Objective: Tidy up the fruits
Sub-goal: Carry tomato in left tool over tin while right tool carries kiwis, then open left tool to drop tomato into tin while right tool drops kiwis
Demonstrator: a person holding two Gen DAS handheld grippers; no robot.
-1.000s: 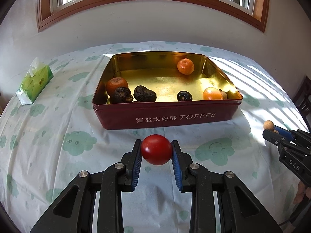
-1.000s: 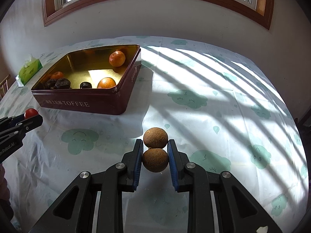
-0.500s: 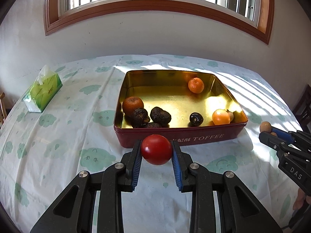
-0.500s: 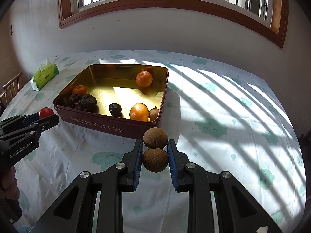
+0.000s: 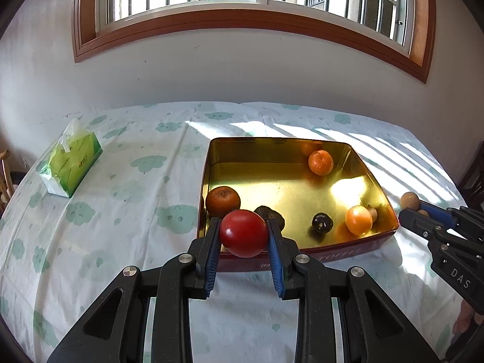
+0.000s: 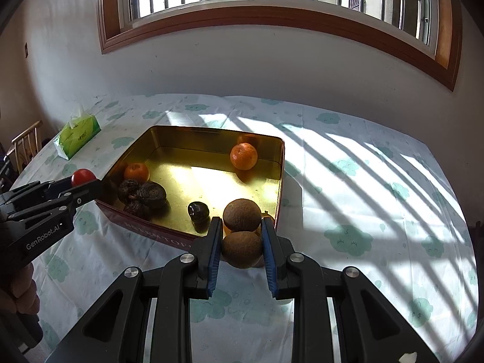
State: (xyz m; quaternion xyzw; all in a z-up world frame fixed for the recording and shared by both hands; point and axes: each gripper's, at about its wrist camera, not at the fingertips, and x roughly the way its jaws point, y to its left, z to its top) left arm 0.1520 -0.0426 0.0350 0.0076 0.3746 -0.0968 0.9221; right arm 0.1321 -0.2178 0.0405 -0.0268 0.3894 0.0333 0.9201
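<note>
Right wrist view: the right gripper (image 6: pixel 242 243) is pinching two stacked brown fruits (image 6: pixel 242 227); the upper one is barely caught and risks rolling off before reaching the tin (image 6: pixel 279 163), while the left gripper (image 5: pixel 243 234) is clamping a tomato (image 5: pixel 243 232)

Both hand-held grippers (image 5: pixel 244 237) (image 6: pixel 241 243) clamped shut

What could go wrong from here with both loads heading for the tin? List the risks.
1. The right tool clamps only the lower of two brown fruits; the upper one sticks out past the pads and might drop early.
2. The red tomato in the left tool could land on the dark fruits crowding the tin's near corner.
</note>
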